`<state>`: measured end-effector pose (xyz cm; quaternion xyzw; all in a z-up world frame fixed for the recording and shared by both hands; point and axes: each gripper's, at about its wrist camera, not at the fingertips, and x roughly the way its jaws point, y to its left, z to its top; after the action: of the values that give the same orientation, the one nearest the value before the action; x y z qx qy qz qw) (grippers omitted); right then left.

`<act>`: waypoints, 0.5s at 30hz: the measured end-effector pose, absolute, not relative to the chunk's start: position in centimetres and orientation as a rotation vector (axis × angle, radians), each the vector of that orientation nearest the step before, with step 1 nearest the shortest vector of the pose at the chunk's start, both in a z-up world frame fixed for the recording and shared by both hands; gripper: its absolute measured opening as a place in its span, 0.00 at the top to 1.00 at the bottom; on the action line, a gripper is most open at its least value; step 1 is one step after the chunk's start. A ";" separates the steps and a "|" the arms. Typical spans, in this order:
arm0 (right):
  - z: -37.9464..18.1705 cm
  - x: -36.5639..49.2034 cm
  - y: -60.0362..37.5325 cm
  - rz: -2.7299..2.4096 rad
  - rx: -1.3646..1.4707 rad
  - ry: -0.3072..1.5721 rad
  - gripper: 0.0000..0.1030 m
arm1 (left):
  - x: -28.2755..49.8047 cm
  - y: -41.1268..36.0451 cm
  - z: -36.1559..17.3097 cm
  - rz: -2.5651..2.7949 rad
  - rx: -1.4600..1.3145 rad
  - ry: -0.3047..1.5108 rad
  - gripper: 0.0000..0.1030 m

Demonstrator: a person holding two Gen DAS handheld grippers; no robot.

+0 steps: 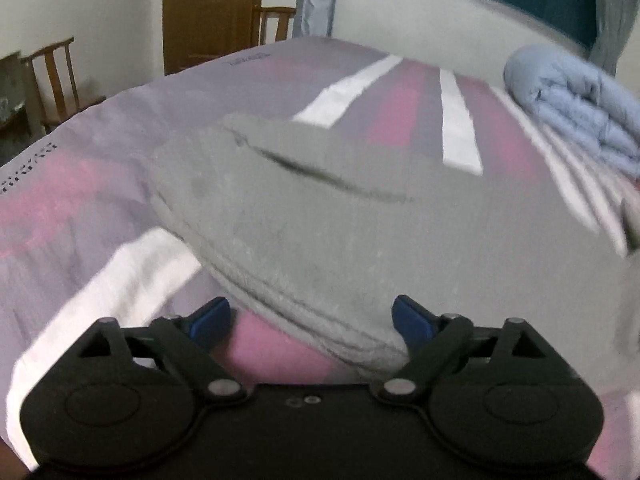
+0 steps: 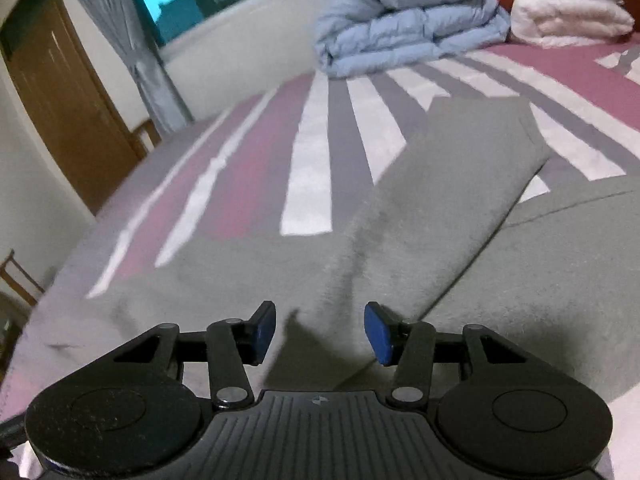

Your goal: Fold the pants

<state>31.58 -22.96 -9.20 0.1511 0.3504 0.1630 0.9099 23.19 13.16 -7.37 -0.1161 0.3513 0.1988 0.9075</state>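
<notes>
Between the blue pads of the left tongs (image 1: pixel 311 322), spread wide with nothing gripped, sits the thick rounded edge of the grey pants (image 1: pixel 320 216); the cloth lies loose between the pads, touched by neither so far as I can see. The right tongs (image 2: pixel 320 332) stand partly open over another stretch of the same grey cloth, clamping nothing. From where I stand the pants lie on the striped bed (image 2: pixel 312 168), with one panel already laid over the rest at an angle, its edges fairly straight, and the near edge stacked in several layers. I judge at least one fold made, and both tongs let go. Squaring that slanted panel and perhaps one more fold seem left. A blue duvet (image 2: pixel 408 28) sits well apart.
</notes>
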 end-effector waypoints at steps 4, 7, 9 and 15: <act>-10.1 28.9 -25.5 0.363 0.300 0.709 0.97 | 21.3 14.3 -9.2 0.393 -0.298 0.649 0.07; -11.5 25.8 -27.8 0.352 0.324 0.716 0.97 | 21.0 13.9 -9.9 0.390 -0.288 0.610 0.06; -13.2 25.2 -28.7 0.362 0.361 0.752 0.97 | 21.1 13.7 -10.0 0.391 -0.283 0.607 0.06; -9.1 26.2 -28.9 0.318 0.307 0.593 0.39 | 20.7 13.4 -10.1 0.391 -0.287 0.589 0.06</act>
<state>26.16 -28.89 -9.12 0.1502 0.2899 0.1552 0.9324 20.68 13.44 -10.12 -0.1400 0.2875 0.1907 0.9281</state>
